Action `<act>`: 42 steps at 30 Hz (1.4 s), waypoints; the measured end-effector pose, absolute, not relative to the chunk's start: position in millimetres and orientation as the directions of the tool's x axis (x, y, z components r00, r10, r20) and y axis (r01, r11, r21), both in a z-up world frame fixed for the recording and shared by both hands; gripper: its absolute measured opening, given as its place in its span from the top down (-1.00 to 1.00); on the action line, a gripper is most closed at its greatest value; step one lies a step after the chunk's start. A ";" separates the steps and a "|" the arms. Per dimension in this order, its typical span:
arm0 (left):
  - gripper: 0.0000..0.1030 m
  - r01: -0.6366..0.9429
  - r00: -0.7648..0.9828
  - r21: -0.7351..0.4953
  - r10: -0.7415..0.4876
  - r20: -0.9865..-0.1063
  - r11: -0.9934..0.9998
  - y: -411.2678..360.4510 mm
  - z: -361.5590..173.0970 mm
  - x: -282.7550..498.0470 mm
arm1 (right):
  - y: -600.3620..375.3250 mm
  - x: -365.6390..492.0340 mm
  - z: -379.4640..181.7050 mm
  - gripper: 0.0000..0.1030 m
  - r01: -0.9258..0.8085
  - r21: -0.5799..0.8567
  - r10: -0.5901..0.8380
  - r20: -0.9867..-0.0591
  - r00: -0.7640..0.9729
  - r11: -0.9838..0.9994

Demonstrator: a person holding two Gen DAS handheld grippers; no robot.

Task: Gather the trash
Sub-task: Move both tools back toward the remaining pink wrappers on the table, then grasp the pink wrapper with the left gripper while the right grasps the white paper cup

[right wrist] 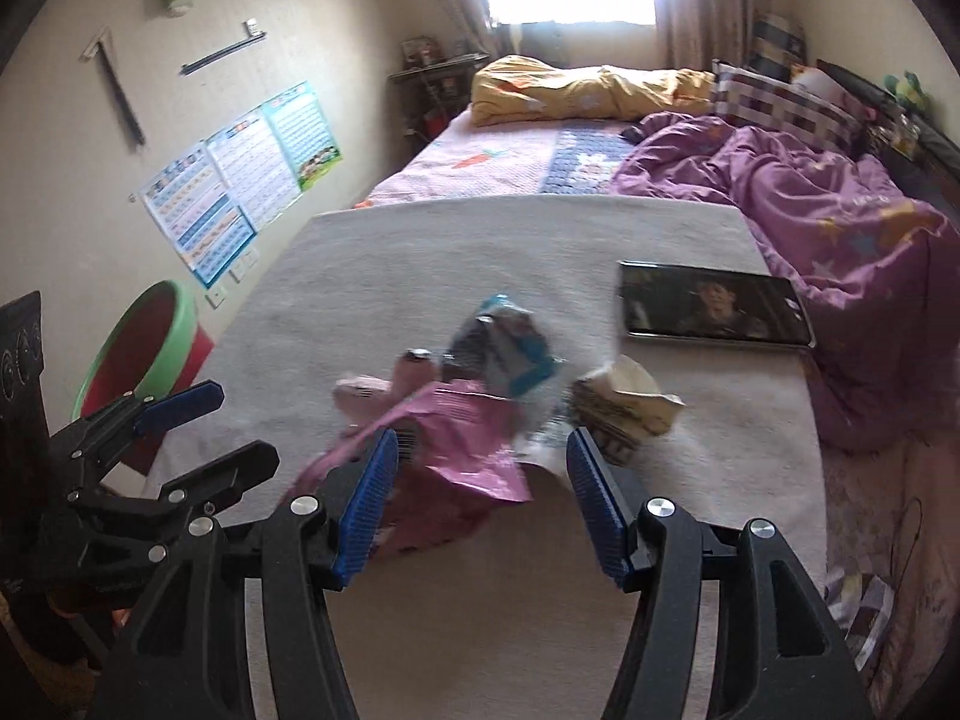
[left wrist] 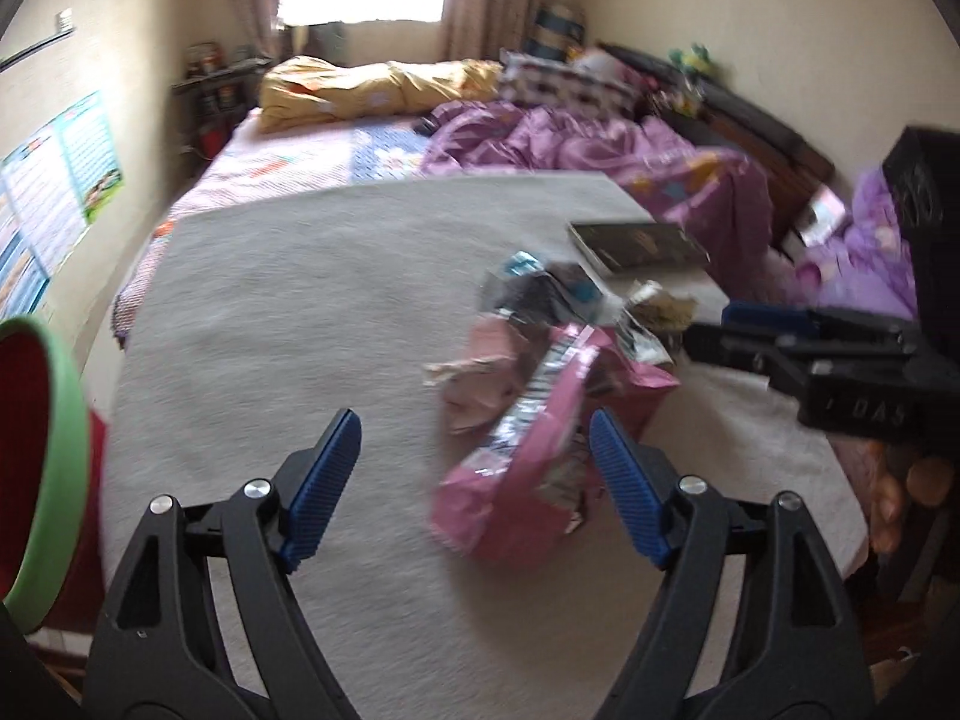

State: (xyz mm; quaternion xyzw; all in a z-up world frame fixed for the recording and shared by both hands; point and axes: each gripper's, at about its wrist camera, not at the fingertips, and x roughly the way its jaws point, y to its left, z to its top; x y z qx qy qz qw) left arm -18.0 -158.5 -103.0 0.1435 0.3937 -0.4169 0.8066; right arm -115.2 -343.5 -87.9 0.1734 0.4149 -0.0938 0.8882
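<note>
I see the trash as one loose heap on a pale grey fabric-covered surface [right wrist: 420,264]. Biggest in it is a crumpled pink foil snack bag [right wrist: 456,450], lying flat and creased, with a silver and black printed strip running along it [left wrist: 540,384]. Behind it sits a clear plastic wrapper with blue and black print [right wrist: 504,348], puffed up and partly resting on the pink bag. To the left I make out a pale pink scrap of paper or wrapper [left wrist: 480,384], blurred. To the right lies a crushed beige paper packet with dark print [right wrist: 624,402], close against the heap.
</note>
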 end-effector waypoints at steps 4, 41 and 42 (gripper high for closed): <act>-0.46 0.799 0.278 -0.094 -0.503 -0.818 0.594 -184.7 -129.9 -16.9 | -374.2 -127.9 -99.2 -0.11 0.356 0.267 -0.015 -0.781 0.624 0.896; 0.12 0.698 0.263 -0.151 -0.447 -0.855 0.700 -131.1 -145.8 -21.9 | -342.1 -91.5 -86.3 0.16 0.271 0.339 0.074 -0.736 0.673 0.901; 0.23 0.695 0.263 -0.159 -0.453 -0.852 0.701 -129.1 -145.1 -22.6 | -338.2 -91.1 -83.6 0.16 0.262 0.338 0.078 -0.732 0.677 0.904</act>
